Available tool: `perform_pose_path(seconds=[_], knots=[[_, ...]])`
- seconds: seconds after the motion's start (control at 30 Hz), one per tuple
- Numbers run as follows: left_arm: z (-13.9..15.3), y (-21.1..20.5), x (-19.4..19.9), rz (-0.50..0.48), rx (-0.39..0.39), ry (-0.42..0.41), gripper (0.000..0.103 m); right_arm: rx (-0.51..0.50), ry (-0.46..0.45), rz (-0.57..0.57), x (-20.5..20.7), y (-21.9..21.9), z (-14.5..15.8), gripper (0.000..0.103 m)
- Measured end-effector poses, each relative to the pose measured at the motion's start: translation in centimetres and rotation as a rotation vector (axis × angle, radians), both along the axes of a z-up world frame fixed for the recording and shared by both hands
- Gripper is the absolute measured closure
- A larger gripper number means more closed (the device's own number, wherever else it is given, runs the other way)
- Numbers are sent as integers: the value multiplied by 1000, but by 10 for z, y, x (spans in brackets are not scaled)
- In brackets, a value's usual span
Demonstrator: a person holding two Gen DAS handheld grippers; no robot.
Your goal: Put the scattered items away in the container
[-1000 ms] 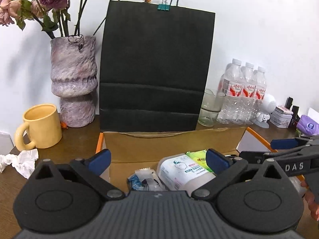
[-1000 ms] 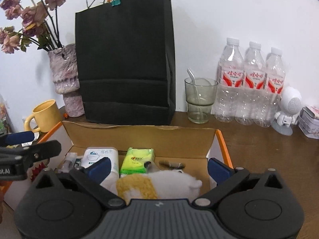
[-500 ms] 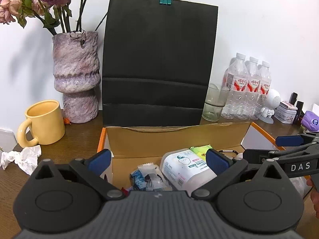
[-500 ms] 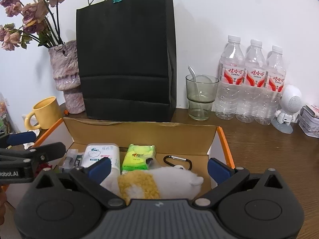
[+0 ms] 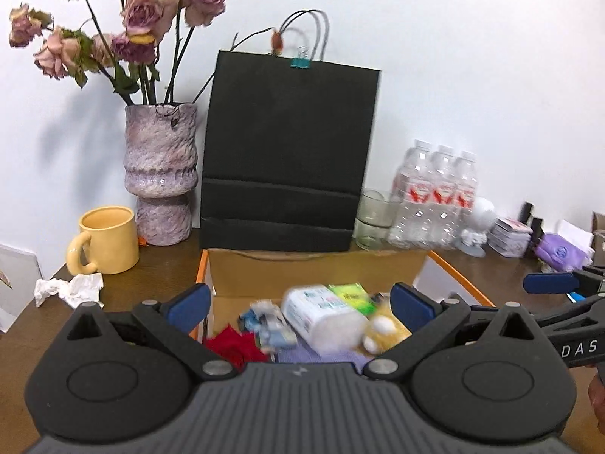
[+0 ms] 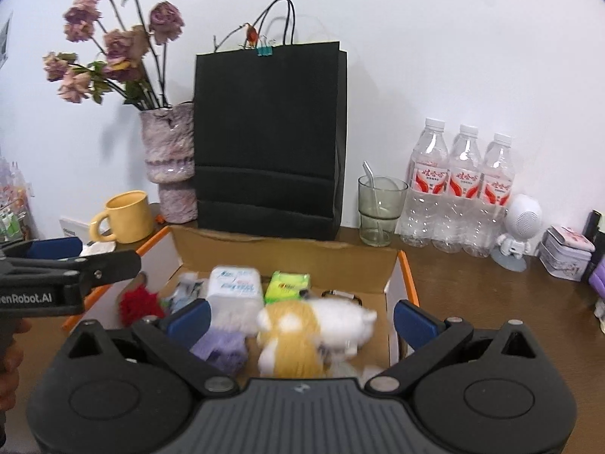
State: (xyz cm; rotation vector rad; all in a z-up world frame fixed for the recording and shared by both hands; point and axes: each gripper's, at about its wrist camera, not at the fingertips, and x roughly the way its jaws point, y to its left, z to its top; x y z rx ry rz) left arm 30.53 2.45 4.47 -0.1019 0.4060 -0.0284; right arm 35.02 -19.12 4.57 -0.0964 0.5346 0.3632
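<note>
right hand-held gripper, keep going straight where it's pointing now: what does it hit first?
Most likely the plush toy lying in the cardboard box, right between the open fingers of the right hand-held gripper. Depth is uncertain; aimed higher, it would meet the box's back wall, then the black paper bag.

Box [image 5: 317, 268] contents — motion-blurred, near edge hidden behind gripper bodies

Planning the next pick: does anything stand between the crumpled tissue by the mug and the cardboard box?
Nothing visible: bare table lies between the crumpled tissue and the cardboard box; the yellow mug stands behind it.
</note>
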Motion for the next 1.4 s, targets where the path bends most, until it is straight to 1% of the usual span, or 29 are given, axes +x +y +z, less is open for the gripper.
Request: perform_pose_path(seconds=[0.1,0.23,0.37,0.67,0.87,1.1,1.23,1.4], knots=[[2,-7,-22,-8,-1,5,0,-9,3,3,-25,-4,2,0],[3,-11,-50,-10,1,35,0,-4,20,4,-54,-10,5,0],[5,-12,-77,4,2,46,0,0,37,-4,-81,-17,5,0],[12,-14,-121,31,-21,27,0,17,34,-20,-126,-26,11,0],[13,-18,-136,17,-31,26,0,19,43,-41,-142,-29,11,0],[11,-18,-145,57,-22,15,0,13,31,-86,-154,-30,9,0],[10,-18,-146,77,-14,20,0,11,28,-91,-158,-28,8,0],[6,-20,-145,73,0,40,0,4,39,-83,-158,-24,5,0]])
